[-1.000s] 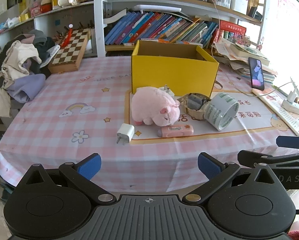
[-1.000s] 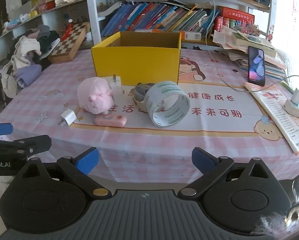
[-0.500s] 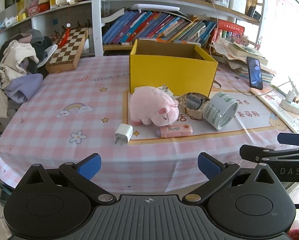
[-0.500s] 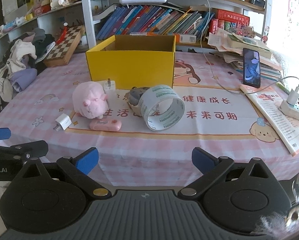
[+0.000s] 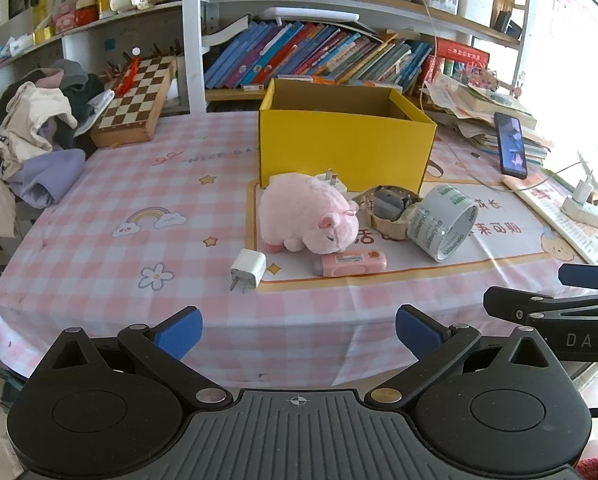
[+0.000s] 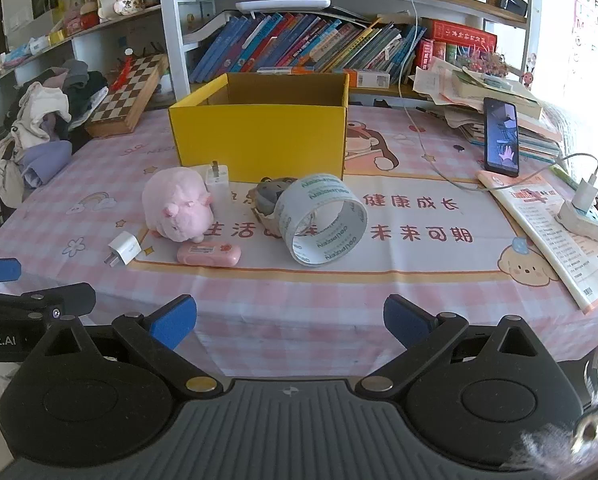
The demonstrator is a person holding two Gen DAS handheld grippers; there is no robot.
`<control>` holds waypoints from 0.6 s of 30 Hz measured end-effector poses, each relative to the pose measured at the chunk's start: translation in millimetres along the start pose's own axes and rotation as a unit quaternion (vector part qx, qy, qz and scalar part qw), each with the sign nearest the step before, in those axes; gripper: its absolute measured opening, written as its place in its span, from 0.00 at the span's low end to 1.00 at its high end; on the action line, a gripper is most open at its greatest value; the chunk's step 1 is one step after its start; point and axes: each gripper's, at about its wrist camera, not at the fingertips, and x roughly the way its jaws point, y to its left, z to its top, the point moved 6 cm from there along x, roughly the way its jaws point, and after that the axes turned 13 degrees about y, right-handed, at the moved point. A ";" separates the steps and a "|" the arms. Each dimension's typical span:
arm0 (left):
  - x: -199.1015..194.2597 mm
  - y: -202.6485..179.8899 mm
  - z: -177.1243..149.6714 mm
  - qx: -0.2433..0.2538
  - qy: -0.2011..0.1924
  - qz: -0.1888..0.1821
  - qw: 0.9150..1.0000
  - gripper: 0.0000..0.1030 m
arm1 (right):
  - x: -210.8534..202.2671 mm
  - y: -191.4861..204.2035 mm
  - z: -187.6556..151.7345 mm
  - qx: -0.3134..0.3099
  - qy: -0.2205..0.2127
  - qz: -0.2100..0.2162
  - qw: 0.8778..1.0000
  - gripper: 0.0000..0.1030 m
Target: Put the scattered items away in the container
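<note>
Both pairs of fingers stand wide apart and hold nothing: the left gripper (image 5: 299, 330) and the right gripper (image 6: 290, 320) hang side by side off the near edge of the table (image 5: 99, 216), well short of every item.

From largest to smallest, the yellow box (image 5: 347, 140) comes first. It stands open-topped toward the back of the table, and nothing can be seen inside it from these low angles. In front of it, all on the printed mat, lie the scattered things. A pink plush pig (image 5: 309, 214) sits just before the box's left corner. A roll of clear tape (image 6: 323, 220) stands on its edge to the right, leaning against a small paper cup holding something grey (image 5: 391, 210). A pink case (image 6: 209, 254) lies flat at the pig's near side, and a white plug (image 5: 247, 270) lies on its side at the mat's left border. A second white plug (image 6: 217, 188) stands upright between the pig and the box.

No item has gone in, so the task looks barely begun. The likely troubles come from crowding. The tape, being on its edge, could roll away if bumped. Reaching for the cup could tip it and spill the grey thing. The flat pink case gives the fingers little to pinch. With both grippers so close together, they could knock each other when reaching into the same cluster.
</note>
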 end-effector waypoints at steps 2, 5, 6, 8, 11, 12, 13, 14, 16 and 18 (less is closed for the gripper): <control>0.1 0.1 -0.2 0.000 0.000 0.000 1.000 1.00 | 0.1 -0.4 -0.4 0.001 0.001 0.000 1.000 0.98; 0.4 0.3 -0.2 -0.001 0.000 0.001 1.000 1.00 | 0.5 -0.2 -0.5 0.001 0.002 0.000 1.000 0.98; 0.5 0.3 -0.1 -0.001 0.000 0.001 1.000 1.00 | 0.6 -0.1 -0.4 0.001 0.002 0.000 1.000 0.98; 0.4 0.8 0.1 -0.002 -0.001 0.002 1.000 1.00 | 0.9 0.3 -0.1 0.000 0.002 0.000 1.000 0.98; -0.2 1.5 0.7 -0.003 -0.002 0.003 1.000 1.00 | 1.4 0.8 0.3 -0.001 0.002 0.001 1.000 0.98; -0.2 1.5 0.8 -0.003 -0.003 0.003 1.000 1.00 | 1.5 0.9 0.4 -0.001 0.002 0.001 1.000 0.98; -0.3 1.5 1.0 -0.002 -0.003 0.003 1.000 1.00 | 1.7 1.1 0.5 -0.001 0.002 0.001 1.000 0.98; -0.5 1.7 0.8 -0.002 -0.003 0.004 1.000 1.00 | 1.8 1.3 0.6 -0.002 0.002 0.001 1.000 0.98; -0.7 2.0 0.4 -0.002 -0.004 0.004 1.000 1.00 | 1.8 0.7 1.1 -0.002 0.002 0.002 1.000 0.98; -1.1 2.5 -0.2 -0.003 -0.005 0.004 1.000 1.00 | 1.8 0.7 1.6 -0.003 0.002 0.002 1.000 0.98</control>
